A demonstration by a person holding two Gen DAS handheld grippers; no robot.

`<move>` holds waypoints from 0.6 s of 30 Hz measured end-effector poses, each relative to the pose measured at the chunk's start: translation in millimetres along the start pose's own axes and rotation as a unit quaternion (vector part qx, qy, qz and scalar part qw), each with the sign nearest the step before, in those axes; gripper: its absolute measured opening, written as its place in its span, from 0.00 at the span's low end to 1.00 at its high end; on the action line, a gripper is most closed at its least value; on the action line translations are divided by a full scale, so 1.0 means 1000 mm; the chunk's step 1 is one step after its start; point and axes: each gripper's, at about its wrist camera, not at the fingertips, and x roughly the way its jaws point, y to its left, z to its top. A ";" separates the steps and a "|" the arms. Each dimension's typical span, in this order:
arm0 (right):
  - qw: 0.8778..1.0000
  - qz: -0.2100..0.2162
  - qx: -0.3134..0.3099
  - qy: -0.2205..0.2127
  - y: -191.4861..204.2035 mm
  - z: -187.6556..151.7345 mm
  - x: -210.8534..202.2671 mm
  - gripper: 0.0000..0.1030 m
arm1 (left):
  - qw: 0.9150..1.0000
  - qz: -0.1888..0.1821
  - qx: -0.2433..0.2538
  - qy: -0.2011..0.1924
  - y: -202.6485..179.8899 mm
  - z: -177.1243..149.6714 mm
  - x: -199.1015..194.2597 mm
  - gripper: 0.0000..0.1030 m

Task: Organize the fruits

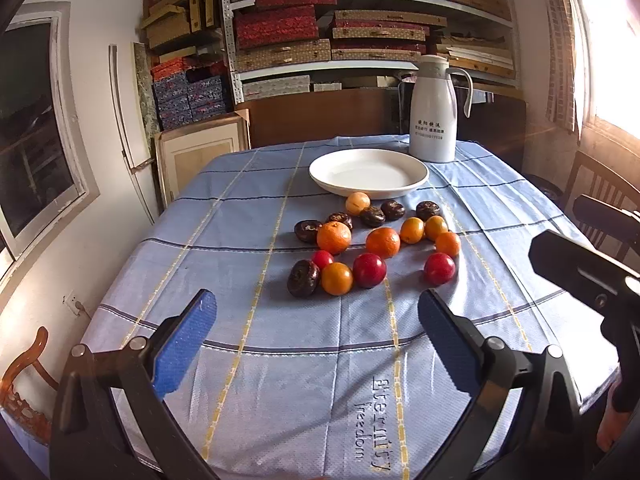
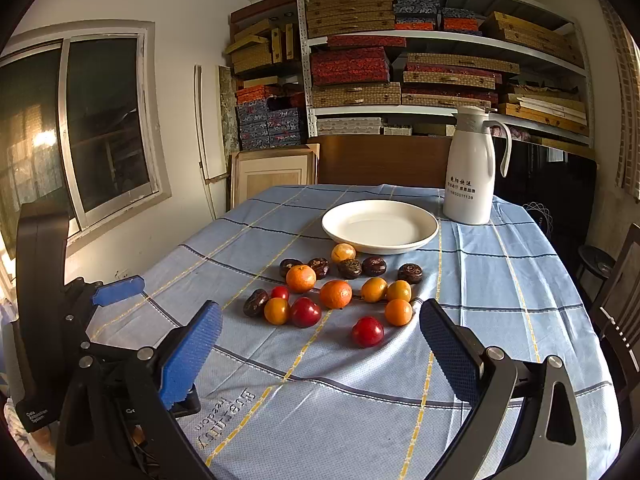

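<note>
Several loose fruits lie on the blue checked tablecloth [image 1: 280, 360]: oranges [image 1: 334, 237], red plums [image 1: 369, 270] and dark brown fruits [image 1: 303, 278]. The group also shows in the right wrist view [image 2: 336, 294]. An empty white plate [image 1: 368, 172] stands just behind them, also seen in the right wrist view [image 2: 380, 225]. My left gripper [image 1: 318, 312] is open and empty, above the cloth in front of the fruits. My right gripper [image 2: 320, 320] is open and empty, also short of the fruits, nearest a red plum [image 2: 367, 331].
A white thermos jug [image 1: 434, 110] stands behind the plate at the right. Shelves of boxes [image 1: 360, 28] fill the back wall. A wooden chair [image 2: 620, 300] stands at the table's right side, a window [image 2: 80, 128] on the left wall.
</note>
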 end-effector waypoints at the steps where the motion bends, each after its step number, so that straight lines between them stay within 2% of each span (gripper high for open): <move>1: 1.000 0.000 0.000 0.000 0.000 0.000 0.000 0.97 | 1.000 0.002 0.000 -0.001 0.000 0.000 0.000 0.96; 18: 1.000 0.000 -0.002 -0.001 0.002 0.000 -0.001 0.97 | 1.000 0.016 0.000 -0.014 0.000 -0.002 -0.003 0.96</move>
